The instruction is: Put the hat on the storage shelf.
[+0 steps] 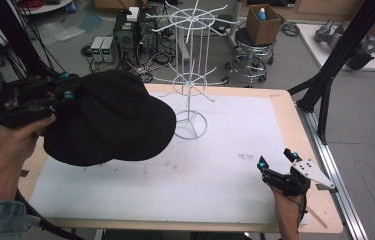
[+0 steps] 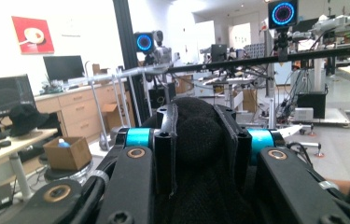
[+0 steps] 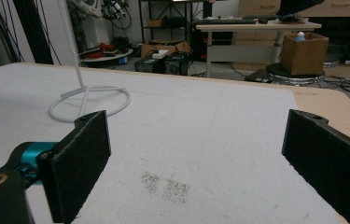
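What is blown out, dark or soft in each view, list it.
High view: black cap is a detailless dark mass. Left gripper view: windows glare white, left claw and cap fabric sit near and soft. Right gripper view: even light, right claw pads blurred, white stand sharper.

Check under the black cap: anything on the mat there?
The black cap, clamped in the left gripper, hangs above the white mat. The mat beneath it is covered from view.
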Available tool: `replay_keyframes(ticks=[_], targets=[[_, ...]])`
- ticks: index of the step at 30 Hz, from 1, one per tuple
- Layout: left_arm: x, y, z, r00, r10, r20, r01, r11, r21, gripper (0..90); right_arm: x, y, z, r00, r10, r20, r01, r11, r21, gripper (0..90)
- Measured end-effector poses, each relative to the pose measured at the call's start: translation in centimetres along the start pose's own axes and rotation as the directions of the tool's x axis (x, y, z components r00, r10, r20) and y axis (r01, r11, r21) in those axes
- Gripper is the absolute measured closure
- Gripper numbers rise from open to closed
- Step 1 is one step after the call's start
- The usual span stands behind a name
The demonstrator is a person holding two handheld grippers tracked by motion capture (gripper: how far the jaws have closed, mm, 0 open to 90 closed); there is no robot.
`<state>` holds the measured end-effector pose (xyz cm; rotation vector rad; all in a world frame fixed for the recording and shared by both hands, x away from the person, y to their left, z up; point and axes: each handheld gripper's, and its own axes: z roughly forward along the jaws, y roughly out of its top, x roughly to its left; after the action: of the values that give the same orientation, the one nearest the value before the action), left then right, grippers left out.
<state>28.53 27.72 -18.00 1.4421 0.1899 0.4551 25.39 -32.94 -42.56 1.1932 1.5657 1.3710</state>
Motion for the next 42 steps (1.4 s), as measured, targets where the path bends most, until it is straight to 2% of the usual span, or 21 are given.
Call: replay_keyframes(ticks=[7, 14, 19, 24, 28, 32, 40, 42], targets=[[1.3, 2.3, 0.0, 0.9998, -0.004, 0.019, 0.005, 0.9986, -0.052, 71.0, 0.0, 0.0, 0.1, 1.0000, -0.005, -0.005, 0.005, 1.000, 0.007, 7.0], [2.4, 4.6, 0.0, 0.9994, -0.010, 0.032, 0.014, 0.9911, -0.133, 71.0, 0.0, 0.0, 0.1, 1.0000, 0.000, -0.007, 0.000, 1.000, 0.008, 7.0], [2.9, 6.1, 0.4, 0.9993, 0.007, 0.037, -0.001, 0.9886, -0.151, 70.9, -0.1, 0.0, 0.1, 1.0000, 0.001, -0.005, -0.001, 1.000, 0.008, 7.0], [3.3, 7.4, 0.9, 0.9982, 0.014, 0.057, -0.004, 0.9837, -0.180, 71.0, -0.1, 0.0, 0.1, 1.0000, -0.002, -0.004, 0.002, 1.000, 0.008, 7.0], [3.6, 8.2, 1.3, 0.9982, 0.015, 0.058, -0.003, 0.9787, -0.205, 71.0, -0.2, 0.0, 0.2, 1.0000, 0.001, -0.005, -0.001, 1.000, 0.007, 7.0], [3.9, 8.9, 2.0, 0.9981, 0.013, 0.061, 0.001, 0.9745, -0.224, 71.0, -0.2, 0.0, 0.1, 1.0000, 0.004, -0.006, -0.004, 1.000, 0.009, 7.0], [4.6, 10.0, 4.4, 0.9979, 0.020, 0.062, -0.006, 0.9745, -0.224, 71.0, -0.3, 0.0, 0.2, 0.9999, 0.010, -0.006, -0.010, 1.000, 0.007, 7.0], [4.7, 10.1, 5.0, 0.9978, 0.012, 0.066, 0.004, 0.9702, -0.242, 71.0, -0.3, 0.0, 0.2, 0.9999, 0.015, -0.006, -0.015, 1.000, 0.008, 7.0]])
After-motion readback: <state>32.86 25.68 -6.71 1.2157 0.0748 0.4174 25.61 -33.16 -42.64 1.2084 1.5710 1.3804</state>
